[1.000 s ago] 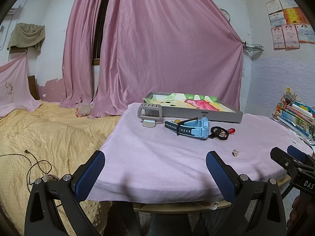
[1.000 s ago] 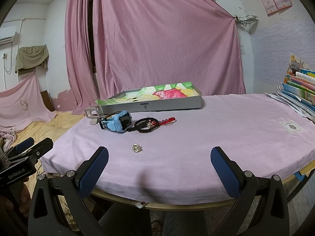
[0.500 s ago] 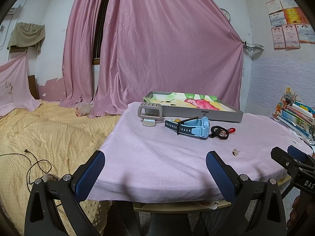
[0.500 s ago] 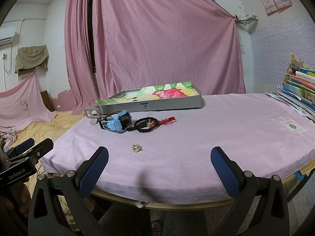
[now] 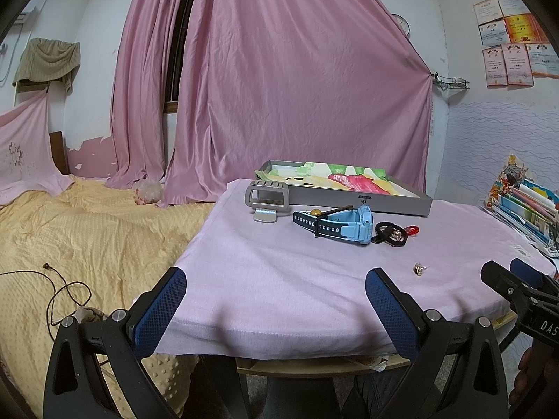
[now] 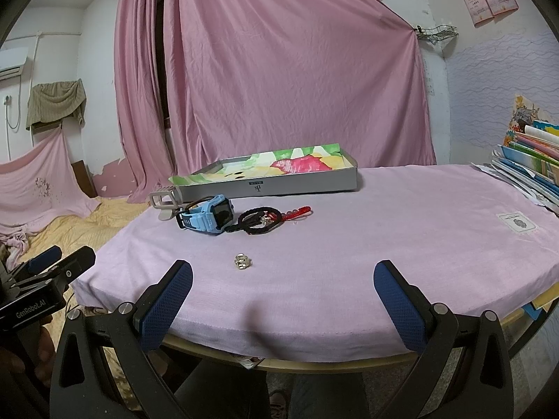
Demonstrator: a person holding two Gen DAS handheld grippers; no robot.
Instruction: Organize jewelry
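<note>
A pink curtain point(image 5: 297, 87) covers the back wall, and a bed with a yellow cover point(image 5: 87, 230) lies off to the left of the table point(image 6: 384, 244), which is draped in a pink cloth. At the table's far edge sits a shallow grey tray point(image 6: 272, 183) lined with a bright patterned sheet, and a stack of books point(image 6: 531, 160) rests at the table's right side. Just in front of the tray's left end stands a small grey stand point(image 5: 267, 200). Beside it lies a blue watch point(image 6: 209, 214), and touching the watch on its right is a black cord bracelet point(image 6: 256, 221) with a red charm. A small metal ring point(image 6: 241, 261) lies alone on the cloth, nearer the front edge and apart from the other pieces. The left gripper point(image 5: 276, 305) and the right gripper point(image 6: 283, 300) both hover at the near edge of the table, each with its jaws spread wide and holding nothing.
</note>
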